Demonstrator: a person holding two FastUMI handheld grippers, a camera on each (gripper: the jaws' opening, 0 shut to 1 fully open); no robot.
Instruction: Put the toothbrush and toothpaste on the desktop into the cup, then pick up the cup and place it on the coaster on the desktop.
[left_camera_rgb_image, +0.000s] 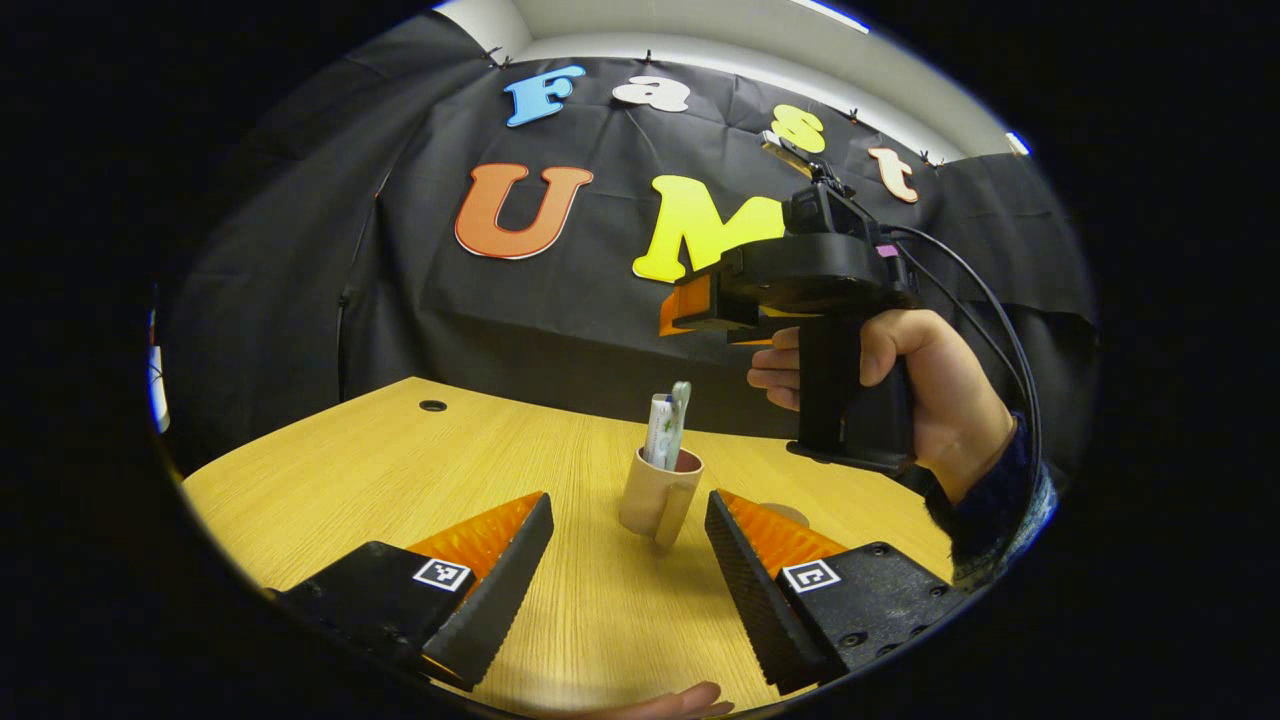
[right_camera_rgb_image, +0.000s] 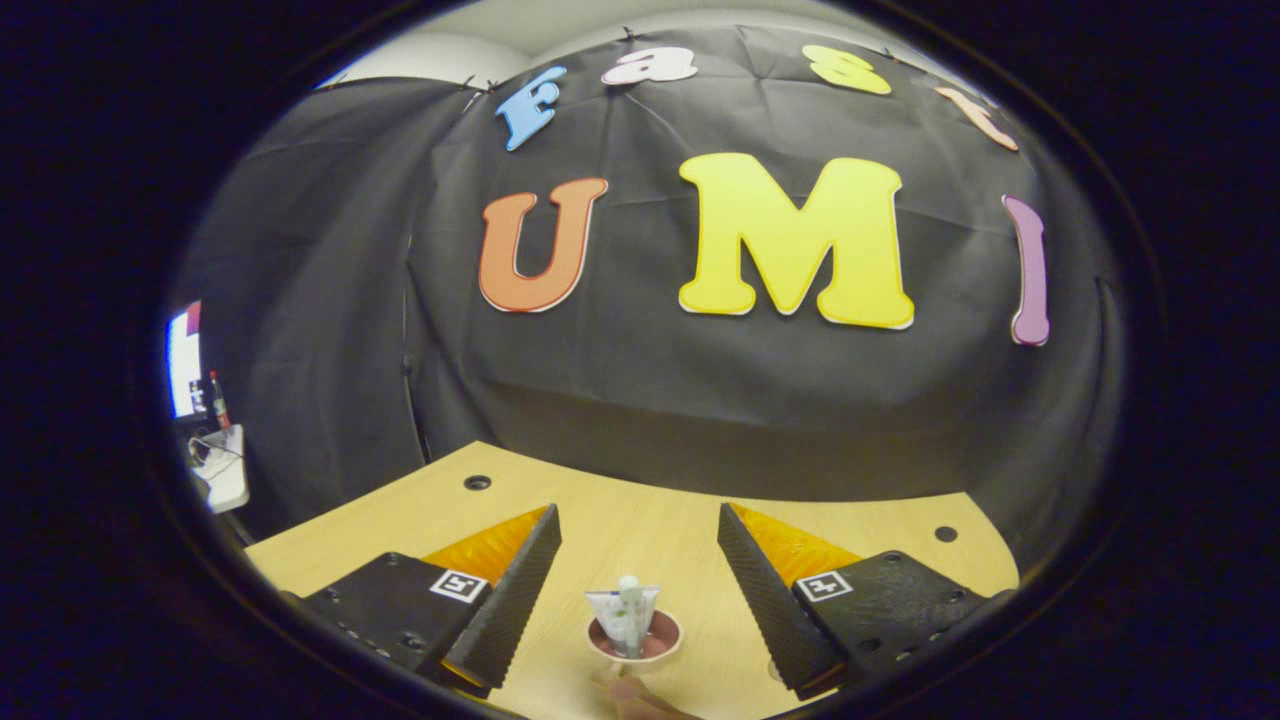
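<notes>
- Beige cup (left_camera_rgb_image: 658, 497) stands upright on the worktop (left_camera_rgb_image: 400, 470), holding toothbrush (left_camera_rgb_image: 680, 405) and toothpaste (left_camera_rgb_image: 660, 428).
- Left gripper (left_camera_rgb_image: 628, 560) gapes wide, empty, nearside of the cup.
- Right gripper (right_camera_rgb_image: 638, 590) also spread, apparently above the cup.

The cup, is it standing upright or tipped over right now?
Upright. In the left gripper view the cup stands on the desk, mouth up, with the toothbrush and toothpaste sticking out of its top.

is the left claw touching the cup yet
Apart. In the left gripper view the left claw stands open, and bare desktop shows between each finger and the cup, which holds the toothpaste and toothbrush.
</notes>
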